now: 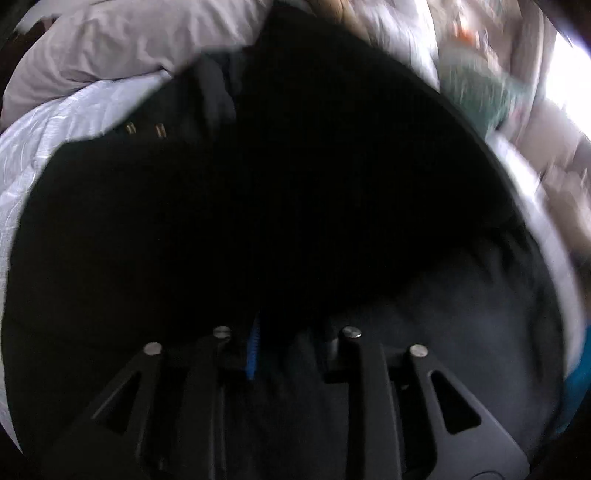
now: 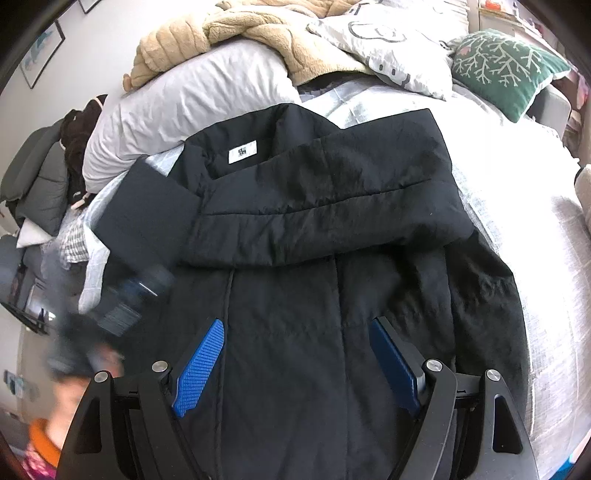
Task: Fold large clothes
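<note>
White quilted bedding (image 2: pixel 524 192) covers the bed that carries everything. Over it, the right tool (image 2: pixel 299 354) hovers with its blue ribbed pads (image 2: pixel 201 360) spread wide apart, gripping nothing, directly above the lower body of a large black padded jacket (image 2: pixel 295 280). That jacket lies flat, front up, with one sleeve folded across the chest and a white rectangular neck label (image 2: pixel 242 152) showing inside the collar. Its fabric looks matte and lightly creased. The left tool (image 1: pixel 288 350) sits pressed close into the same dark cloth; whether it pinches the fabric cannot be told through the blur. Further out lie a grey pillow (image 2: pixel 192 107), a tan fleece blanket (image 2: pixel 258 33) and a green branch-patterned cushion (image 2: pixel 506 70).
</note>
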A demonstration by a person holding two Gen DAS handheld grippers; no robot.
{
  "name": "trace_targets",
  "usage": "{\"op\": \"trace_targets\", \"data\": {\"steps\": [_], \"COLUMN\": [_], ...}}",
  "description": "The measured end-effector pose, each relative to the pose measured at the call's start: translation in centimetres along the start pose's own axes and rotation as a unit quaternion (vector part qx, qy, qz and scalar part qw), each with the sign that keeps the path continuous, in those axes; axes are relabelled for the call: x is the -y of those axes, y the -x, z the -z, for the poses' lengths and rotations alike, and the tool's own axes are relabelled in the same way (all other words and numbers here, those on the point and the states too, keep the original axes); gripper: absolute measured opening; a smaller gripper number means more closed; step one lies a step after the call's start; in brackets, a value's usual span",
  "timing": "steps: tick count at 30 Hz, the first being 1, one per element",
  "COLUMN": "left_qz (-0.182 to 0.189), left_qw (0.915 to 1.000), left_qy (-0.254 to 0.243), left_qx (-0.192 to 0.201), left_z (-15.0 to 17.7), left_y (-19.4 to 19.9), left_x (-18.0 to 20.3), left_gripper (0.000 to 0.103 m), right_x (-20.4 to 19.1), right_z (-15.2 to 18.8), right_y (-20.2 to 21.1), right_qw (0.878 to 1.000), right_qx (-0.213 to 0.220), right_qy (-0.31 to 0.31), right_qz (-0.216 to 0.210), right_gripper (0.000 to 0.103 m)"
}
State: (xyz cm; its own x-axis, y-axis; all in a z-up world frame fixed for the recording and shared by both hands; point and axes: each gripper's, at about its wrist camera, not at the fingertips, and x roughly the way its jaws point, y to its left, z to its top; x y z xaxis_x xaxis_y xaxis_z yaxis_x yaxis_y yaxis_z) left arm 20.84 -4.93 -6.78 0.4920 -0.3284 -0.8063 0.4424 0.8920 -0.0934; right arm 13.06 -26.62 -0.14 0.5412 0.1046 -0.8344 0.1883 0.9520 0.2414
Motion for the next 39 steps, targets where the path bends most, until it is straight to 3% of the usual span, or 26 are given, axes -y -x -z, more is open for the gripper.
{"op": "trace_targets", "data": {"steps": [2,4,5,10,14,18,21,23,24,26,27,28,31,34,36,39], "left_qz": [-0.005,0.023,0.039,0.039,0.008,-0.041,-0.046,-0.049,-0.050,-0.050,-0.049,-0.048,-0.057,-0.057,-0.060,-0.096], "left_qw": [0.9991,0.9991,0.9986,0.9983,0.9982,0.9966,0.9946,0.9925,0.9915,0.9882,0.9871,0.9855,0.9834,0.9862,0.9891,0.9926], "left_qy": [-0.031,-0.034,-0.034,-0.042,-0.043,0.000,0.050,0.076,0.086,0.110,0.116,0.123,0.124,0.122,0.112,0.062], "left_qx": [0.028,0.014,0.003,0.010,0.040,0.072,0.078,0.082,0.084,0.094,0.099,0.106,0.120,0.096,0.074,0.042], "left_z": [0.9,1.1,1.2,1.8,1.0,-1.3,-1.9,-2.1,-2.2,-2.4,-2.3,-2.3,-2.4,-1.9,-1.5,-1.1], "left_y": [0.9,2.0,3.1,7.6,10.3,9.8,8.7,8.0,7.8,7.7,7.7,7.8,7.5,5.6,4.2,2.6], "left_x": [0.7,0.8,0.8,-0.9,-3.9,-7.6,-10.4,-11.8,-12.3,-13.4,-13.6,-13.9,-14.1,-13.8,-13.2,-11.7], "left_gripper": [0.038,0.068,0.072,0.076,0.076,0.076,0.076,0.076,0.076,0.076,0.076,0.076,0.076,0.076,0.076,0.076], "right_x": [0.0,0.2,0.2,0.6,1.0,0.6,0.3,0.0,-0.3,-1.5,-2.7,-3.6,-6.4,-6.4,-5.1,-3.1], "right_z": [-0.1,-0.2,-0.2,-0.7,-2.0,-3.6,-3.9,-3.5,-3.1,-2.6,-2.8,-3.1,-3.9,-4.3,-4.2,-3.2], "right_y": [-0.1,-0.2,-0.3,-1.3,-2.6,-5.1,-8.4,-10.8,-12.0,-13.0,-12.6,-11.8,-7.8,-6.7,-8.5,-12.0], "right_qw": [1.000,1.000,1.000,1.000,0.999,0.997,0.992,0.991,0.992,0.994,0.995,0.998,0.993,0.987,0.989,0.997], "right_qx": [-0.002,-0.003,-0.004,-0.005,0.012,0.017,-0.002,-0.025,-0.039,-0.044,-0.040,-0.021,0.090,0.144,0.133,0.068], "right_qy": [-0.001,-0.005,-0.007,-0.006,-0.008,-0.015,-0.049,-0.068,-0.074,-0.058,-0.036,-0.013,0.069,0.072,0.052,0.032], "right_qz": [-0.001,-0.002,-0.003,-0.020,-0.039,-0.070,-0.114,-0.110,-0.091,-0.080,-0.085,-0.065,-0.042,-0.008,0.025,0.036], "right_gripper": [0.083,0.083,0.083,0.083,0.083,0.083,0.083,0.081,0.076,0.030,0.015,0.009,0.007,0.007,0.007,0.009]}}
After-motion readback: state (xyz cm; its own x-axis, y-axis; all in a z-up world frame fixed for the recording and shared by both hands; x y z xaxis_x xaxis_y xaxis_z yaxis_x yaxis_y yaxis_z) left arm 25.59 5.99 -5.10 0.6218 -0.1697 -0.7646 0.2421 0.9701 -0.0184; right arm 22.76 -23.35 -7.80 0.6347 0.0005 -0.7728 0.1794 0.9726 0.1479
